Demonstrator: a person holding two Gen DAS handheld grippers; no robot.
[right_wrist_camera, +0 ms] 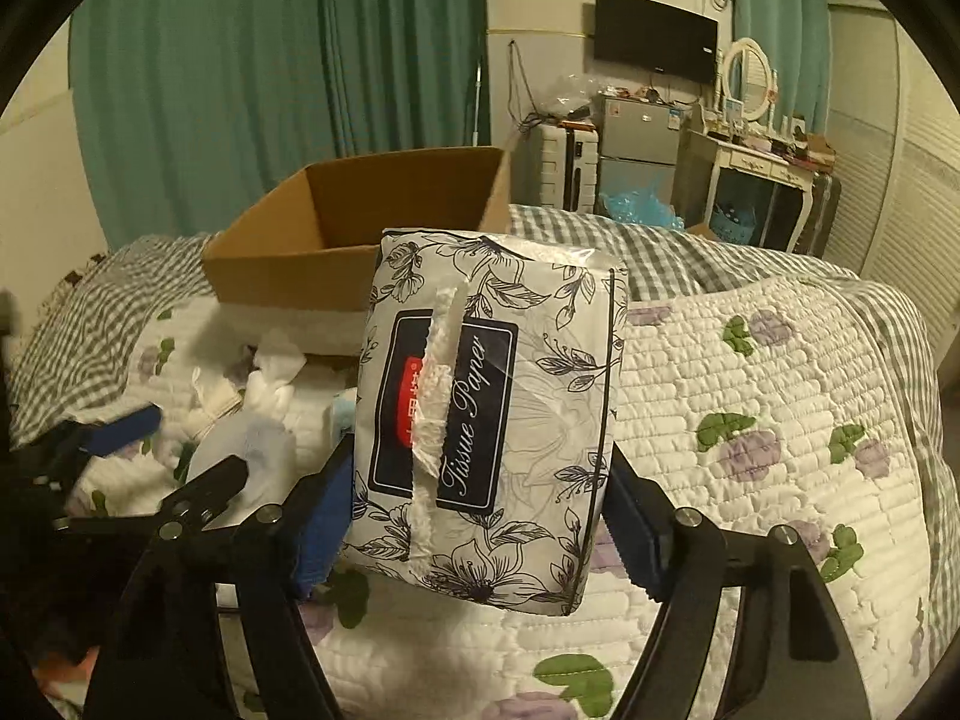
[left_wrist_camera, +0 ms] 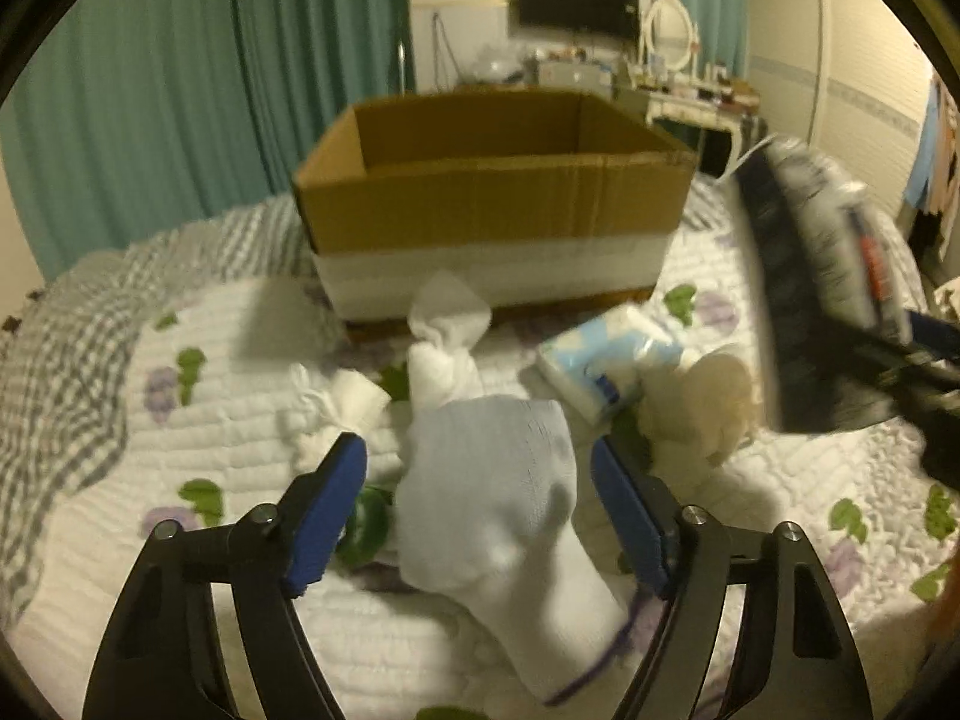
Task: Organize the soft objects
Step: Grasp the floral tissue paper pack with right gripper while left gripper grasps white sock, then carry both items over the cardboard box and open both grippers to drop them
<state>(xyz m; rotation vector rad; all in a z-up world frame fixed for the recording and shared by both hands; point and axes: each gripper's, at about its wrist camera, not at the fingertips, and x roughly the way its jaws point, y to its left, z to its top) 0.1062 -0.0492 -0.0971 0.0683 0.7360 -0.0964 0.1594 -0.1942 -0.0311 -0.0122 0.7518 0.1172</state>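
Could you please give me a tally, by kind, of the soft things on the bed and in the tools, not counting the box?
Tissue packs: 2, the floral one held in the right tool, the blue-and-white one on the bed.
White socks: 1, between the left tool's open jaws.
Knotted white cloth bundles: 2.
Cream plush toys: 1.
Total: 6

Two tissue packs show: a floral one [right_wrist_camera: 489, 420] at frame center, a blue-white one [left_wrist_camera: 606, 360] right of center. One box [left_wrist_camera: 492, 204] sits in the upper middle. One sock [left_wrist_camera: 510, 510], two knotted white cloths [left_wrist_camera: 447, 330] [left_wrist_camera: 336, 408] and one cream plush [left_wrist_camera: 708, 408] lie below it.
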